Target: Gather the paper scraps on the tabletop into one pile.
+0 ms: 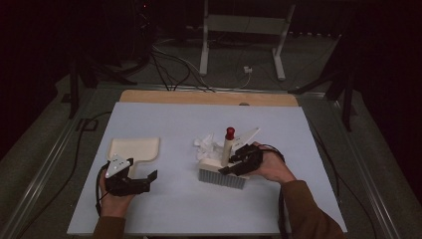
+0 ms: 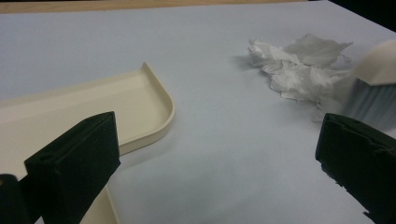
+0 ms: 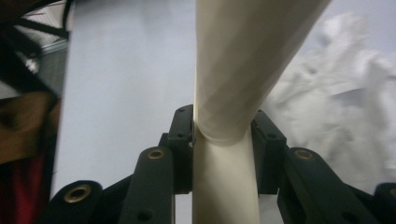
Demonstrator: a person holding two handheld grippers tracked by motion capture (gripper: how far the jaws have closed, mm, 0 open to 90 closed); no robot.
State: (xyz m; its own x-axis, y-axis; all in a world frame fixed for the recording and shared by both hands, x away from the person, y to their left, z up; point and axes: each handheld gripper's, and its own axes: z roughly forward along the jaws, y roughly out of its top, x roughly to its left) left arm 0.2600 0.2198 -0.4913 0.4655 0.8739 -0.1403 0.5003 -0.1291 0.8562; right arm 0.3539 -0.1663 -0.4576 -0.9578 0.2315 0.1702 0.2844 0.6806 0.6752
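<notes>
Seen from the high view, a cream hand brush (image 1: 225, 159) is stood upright near the middle of the pale blue table (image 1: 164, 209), its grey bristles resting on the surface and its handle, tipped with a red cap, pointing up. The handle is clamped by the right gripper (image 1: 238, 162), held in a hand at the right; the exact contact is hard to make out against the dark jaws. Crumpled white paper (image 1: 206, 144) is heaped just behind the brush, touching it. At the near left, the left gripper (image 1: 144, 178) is held with its jaws wide apart and nothing between them, just in front of a flat cream dustpan (image 1: 134, 148). The room beyond the table is lost in darkness.

In the left gripper view, the two black blocky jaws are spread to the frame's edges, with bare table between. The smooth, rounded rim of the dustpan (image 2: 140, 100) is cut off by the left jaw. Farther right, the torn paper (image 2: 299, 70) lies against the blurred bristles of the brush (image 2: 373, 88), itself cut off at the edge.

In the right gripper view, the matte cream handle of the brush (image 3: 229, 93) is pinched between the closed jaws and rises out of frame. The paper (image 3: 336, 107) is a white blur at the right.
</notes>
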